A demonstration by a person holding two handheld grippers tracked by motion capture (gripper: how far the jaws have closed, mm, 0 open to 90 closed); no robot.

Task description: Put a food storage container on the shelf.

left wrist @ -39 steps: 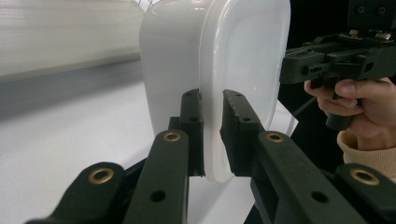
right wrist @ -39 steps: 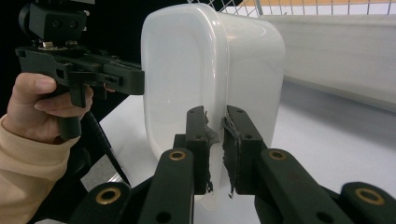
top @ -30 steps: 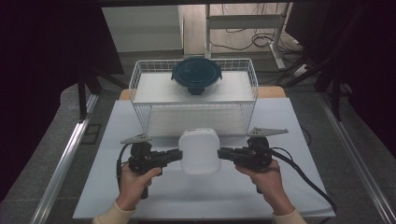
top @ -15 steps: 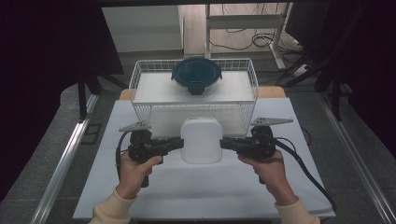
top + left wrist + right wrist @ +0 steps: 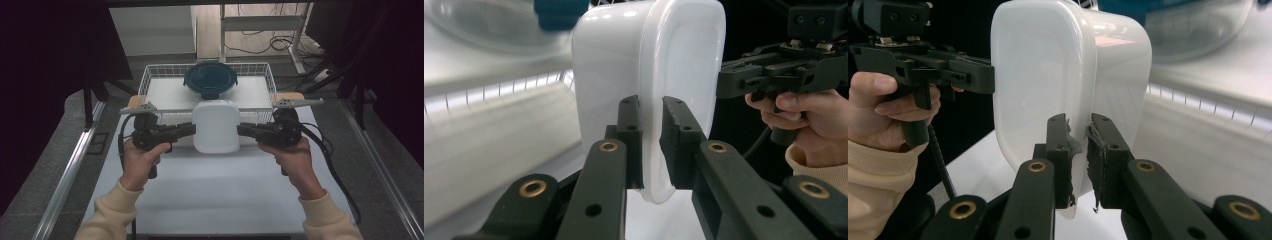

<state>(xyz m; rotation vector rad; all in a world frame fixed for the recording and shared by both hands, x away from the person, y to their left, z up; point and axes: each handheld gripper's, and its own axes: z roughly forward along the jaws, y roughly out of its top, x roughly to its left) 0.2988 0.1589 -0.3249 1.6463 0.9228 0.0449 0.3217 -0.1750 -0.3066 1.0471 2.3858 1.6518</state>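
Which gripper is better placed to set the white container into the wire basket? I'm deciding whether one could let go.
Neither alone: the left gripper and right gripper each pinch an opposite rim of the white container, level with each other, just before the wire basket. Probably carry it in together.

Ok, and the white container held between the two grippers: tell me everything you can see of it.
The white container is a rounded-rectangle tub of smooth, glossy, slightly translucent plastic with a flanged rim. It faces upward in the high view; whether a lid is on it I cannot tell. It hangs above the white table, just in front of the wire basket. The left gripper pinches its rim on one side and the right gripper pinches the opposite side. Nothing else touches it.
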